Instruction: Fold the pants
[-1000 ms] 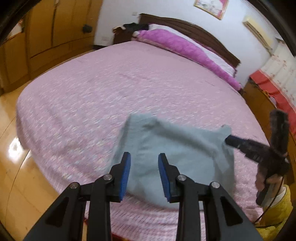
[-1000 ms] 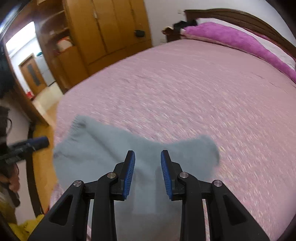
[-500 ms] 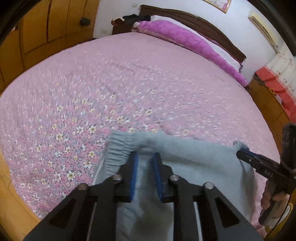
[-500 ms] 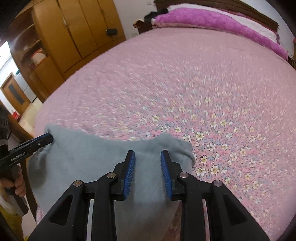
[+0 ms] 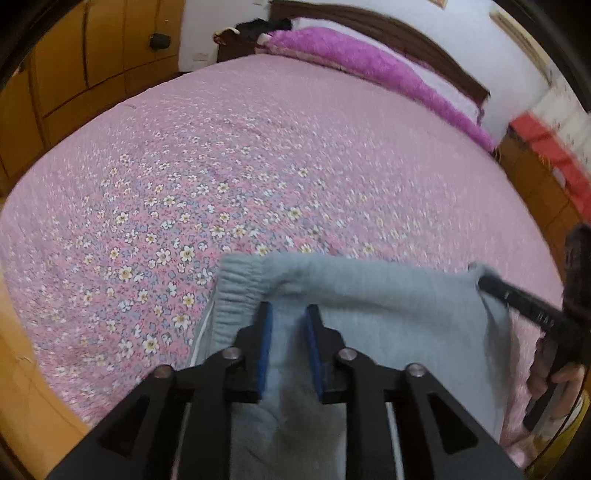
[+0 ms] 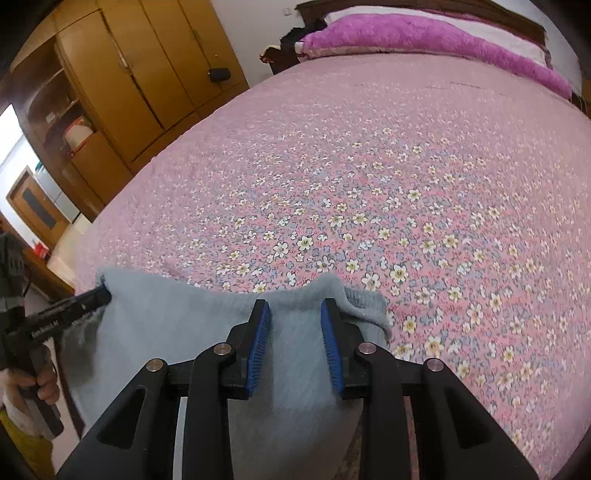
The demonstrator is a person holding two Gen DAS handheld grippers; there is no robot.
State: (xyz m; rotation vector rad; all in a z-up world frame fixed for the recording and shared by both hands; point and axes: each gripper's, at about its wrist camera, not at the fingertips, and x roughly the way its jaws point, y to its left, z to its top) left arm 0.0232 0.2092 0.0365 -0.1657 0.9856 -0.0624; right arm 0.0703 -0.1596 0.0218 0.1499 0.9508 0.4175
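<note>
Broadly, the bed with its pink floral quilted cover (image 5: pixel 229 177) carries the soft grey fleece pants (image 5: pixel 388 306) at its near edge. Left gripper (image 5: pixel 287 345) is opening, cloth seemingly between; right gripper (image 6: pixel 295 345) pinches narrowly. Next: release, smooth the fold.

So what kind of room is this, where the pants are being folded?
Almost certainly a home bedroom: a large bed under a pink floral bedspread, a fluffy purple pillow against a dark wooden headboard, and a built-in orange-brown wooden wardrobe along the wall.

fleecy matt grey pants (image 5: pixel 376 295) – quilted floral cotton bedspread (image 5: pixel 258 166), glossy wood wardrobe (image 6: pixel 147 74)
</note>
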